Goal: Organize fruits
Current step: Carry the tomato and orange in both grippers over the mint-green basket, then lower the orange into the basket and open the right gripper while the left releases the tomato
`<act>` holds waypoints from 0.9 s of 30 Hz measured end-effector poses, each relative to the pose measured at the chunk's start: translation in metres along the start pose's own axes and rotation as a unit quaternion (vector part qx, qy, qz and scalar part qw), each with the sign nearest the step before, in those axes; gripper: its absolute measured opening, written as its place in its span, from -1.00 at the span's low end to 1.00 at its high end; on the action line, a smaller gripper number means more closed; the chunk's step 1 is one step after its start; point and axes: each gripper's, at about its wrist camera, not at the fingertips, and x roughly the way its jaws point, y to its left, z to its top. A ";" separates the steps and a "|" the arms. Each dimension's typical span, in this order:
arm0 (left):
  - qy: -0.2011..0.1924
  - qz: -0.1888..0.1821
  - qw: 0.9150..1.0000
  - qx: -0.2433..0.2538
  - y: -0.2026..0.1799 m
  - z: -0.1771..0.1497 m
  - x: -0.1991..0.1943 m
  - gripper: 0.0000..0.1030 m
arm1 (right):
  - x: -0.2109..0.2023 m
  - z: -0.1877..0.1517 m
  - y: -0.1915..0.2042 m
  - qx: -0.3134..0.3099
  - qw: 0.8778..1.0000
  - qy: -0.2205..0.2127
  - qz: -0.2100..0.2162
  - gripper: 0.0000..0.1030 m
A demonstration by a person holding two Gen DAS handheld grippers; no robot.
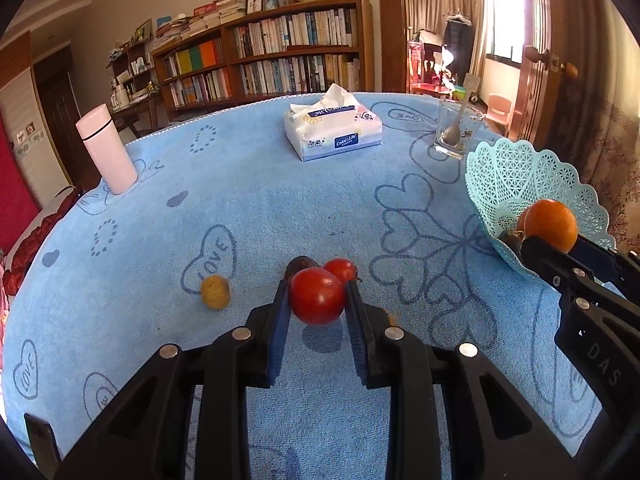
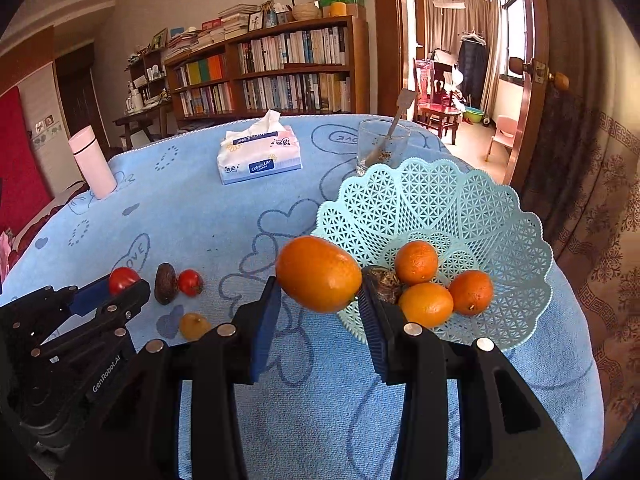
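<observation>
in the basket [image 2: 500, 216]: three oranges [image 2: 416, 262]; glass [image 2: 382, 144] holds spoon [image 2: 394, 126]

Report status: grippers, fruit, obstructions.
Left gripper shut on tomato, lifted. Right gripper shut on orange, beside basket. Nothing blocking the basket.

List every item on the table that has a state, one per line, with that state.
left gripper: shut on a tomato, lifted off the cloth
right gripper: shut on an orange, held by the basket's rim
basket: holds three oranges and a dark fruit
second tomato: loose on the cloth
dark brown fruit: loose on the cloth
small yellow fruit: loose on the cloth
glass: upright, spoon inside
tissue pack: open, tissue sticking out
pink bottle: upright, capped
</observation>
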 end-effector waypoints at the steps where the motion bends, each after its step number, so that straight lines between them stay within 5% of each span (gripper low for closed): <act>1: -0.001 -0.002 1.000 0.004 -0.005 0.002 0.000 -0.47 | -0.001 0.000 -0.005 0.003 1.000 -0.001 -0.003 -0.20; 27: -0.007 -0.059 0.997 0.057 -0.090 0.045 0.010 -0.47 | 0.007 0.007 -0.115 0.092 0.994 -0.002 -0.058 -0.17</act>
